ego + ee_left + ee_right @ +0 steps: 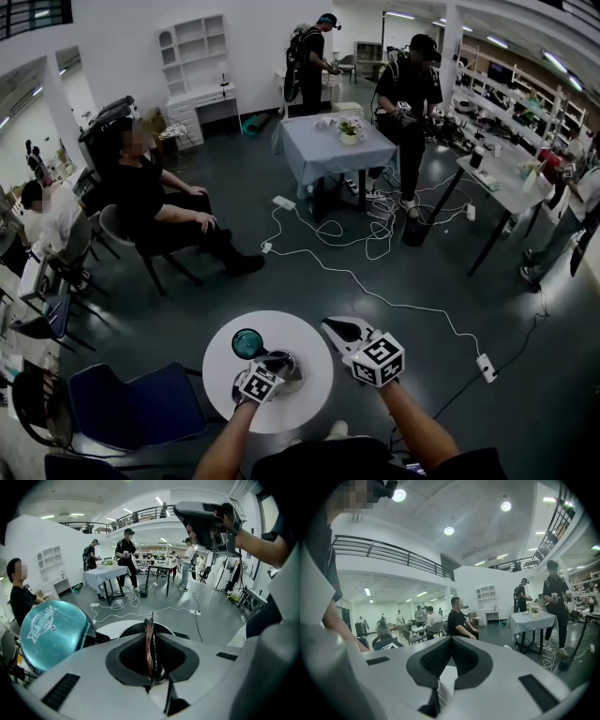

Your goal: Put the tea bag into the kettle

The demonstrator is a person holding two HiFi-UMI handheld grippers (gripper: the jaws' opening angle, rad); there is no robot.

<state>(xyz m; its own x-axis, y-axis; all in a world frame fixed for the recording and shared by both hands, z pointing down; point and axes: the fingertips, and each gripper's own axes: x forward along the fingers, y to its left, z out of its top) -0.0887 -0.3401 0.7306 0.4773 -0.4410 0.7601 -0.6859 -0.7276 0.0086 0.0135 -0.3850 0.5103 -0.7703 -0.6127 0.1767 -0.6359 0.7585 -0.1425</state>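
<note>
On the round white table (305,394) stands the metal kettle (284,364), with a teal round lid (248,343) tipped up at its left. My left gripper (272,367) hangs right over the kettle. It is shut on the tea bag (150,646), a thin reddish packet held edge-on and upright between the pads. Through the left gripper's (151,641) jaws a bit of shiny metal (160,676) shows below; the teal lid (51,632) fills the left. My right gripper (339,330) hovers off the table's right rim, shut and holding nothing; its tips (450,641) meet.
A blue chair (141,408) stands left of the table. White cables (375,295) and a power strip (486,367) trail over the dark floor ahead. A seated person (155,211) is at far left; a cloth-covered table (336,145) and standing people are farther back.
</note>
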